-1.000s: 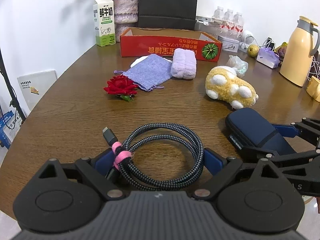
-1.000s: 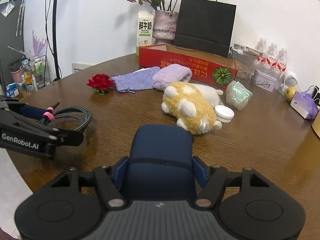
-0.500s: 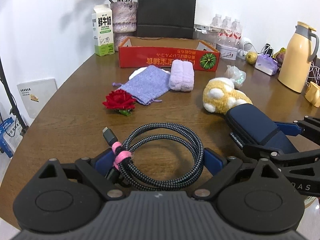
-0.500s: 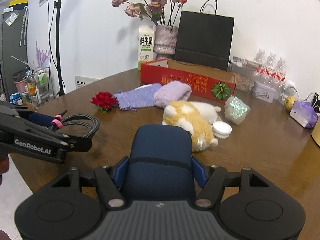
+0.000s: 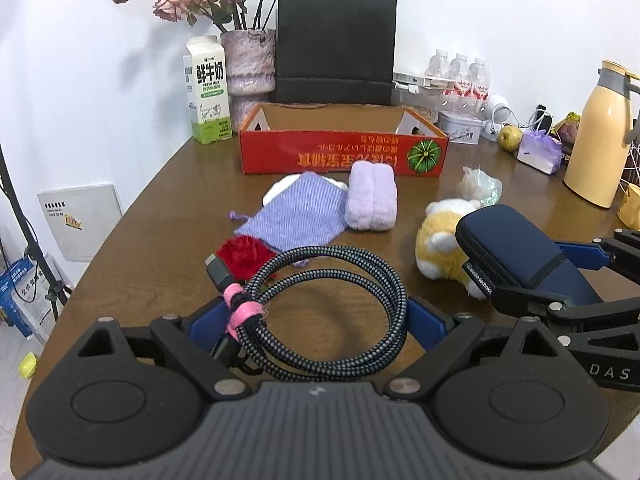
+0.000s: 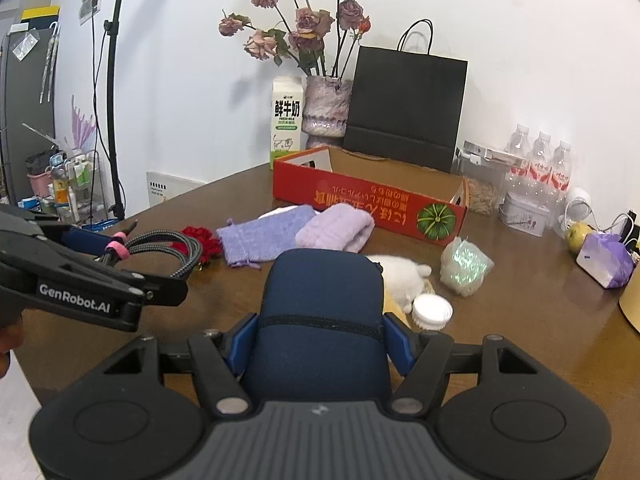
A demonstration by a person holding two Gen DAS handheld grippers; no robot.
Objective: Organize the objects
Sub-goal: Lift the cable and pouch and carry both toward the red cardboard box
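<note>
Braided grey cable (image 5: 324, 312), coiled and bound by a pink tie, sits clamped between the blue pads of your left hand-held gripper (image 5: 316, 320); the jaws stand partly closed on the coil. Your right hand-held gripper (image 6: 320, 340) grips the navy zip case (image 6: 320, 320) across its width, jaws about half open and pressing both sides.

Compared with 1 second earlier, both views now look from higher up. The far wall, the black paper bag (image 5: 336, 48) and the inside of the red cardboard box (image 5: 344, 144) show more fully, and the bench (image 5: 160, 248) surface has dropped lower in the picture. The coil now overlaps the red fabric rose (image 5: 240, 254) in the left view, where before it lay clear of it. Read this as both loads lifted off the bench and carried forward together.

From the left view, the box lies at 12 o'clock, well apart from the coil. The purple pouch (image 5: 296, 216) and the lilac rolled towel (image 5: 372, 196) lie between, with the plush toy (image 5: 436, 240) at 1 o'clock.

Judgement: pick-up is complete for 2 items; transport to the box is probably the step in hand. 4 or more loose items remain on the bench.
</note>
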